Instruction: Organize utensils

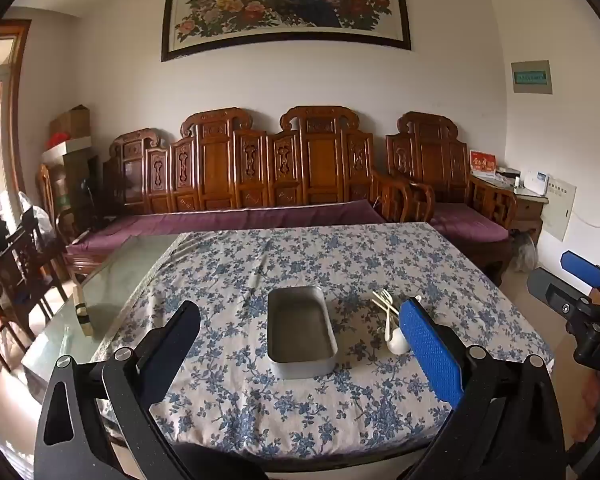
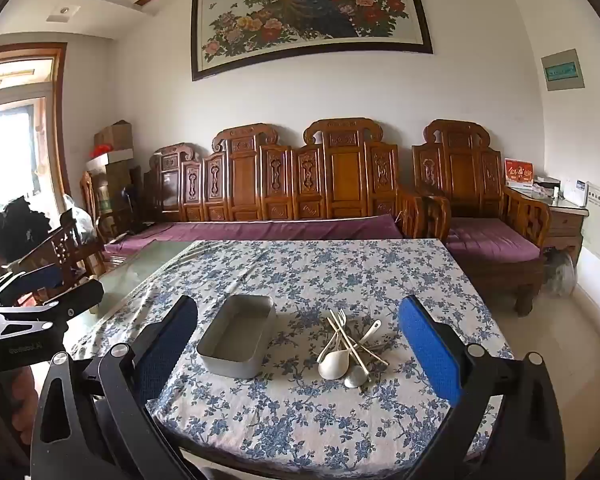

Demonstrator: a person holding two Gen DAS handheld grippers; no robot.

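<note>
A sitting room: a white wall carries a large framed painting [image 2: 312, 16] of a peacock among flowers, above a carved wooden bench [image 2: 284, 184] with purple cushions. In front stands the counter [image 2: 300, 412], draped in a white cloth printed with blue blossoms; bare glass shows along its left edge.

A grey metal tin [image 2: 238, 338], rectangular with rounded corners, sits near the middle of the cloth with nothing inside. Just to its right, apart from it, lies a heap of utensils [image 2: 350, 350]: a cream spoon with a broad bowl, a smaller metal spoon touching it, a pale fork with tines pointing away, a second small spoon and thin chopsticks, all crossed over one another. In the left wrist view the same heap [image 1: 388, 320] is partly hidden behind a blue pad.

The left tongs [image 1: 300, 336] hang above the near edge of the counter, tilted slightly downward, jaws spread wide and holding nothing; the tin lies in line between them. The right tongs [image 2: 298, 338] sit at a like tilt, also spread wide with nothing held, framing tin and utensils. Each tool appears at the edge of the other's view, with a hand [image 1: 592, 408] gripping the handle below.
</note>
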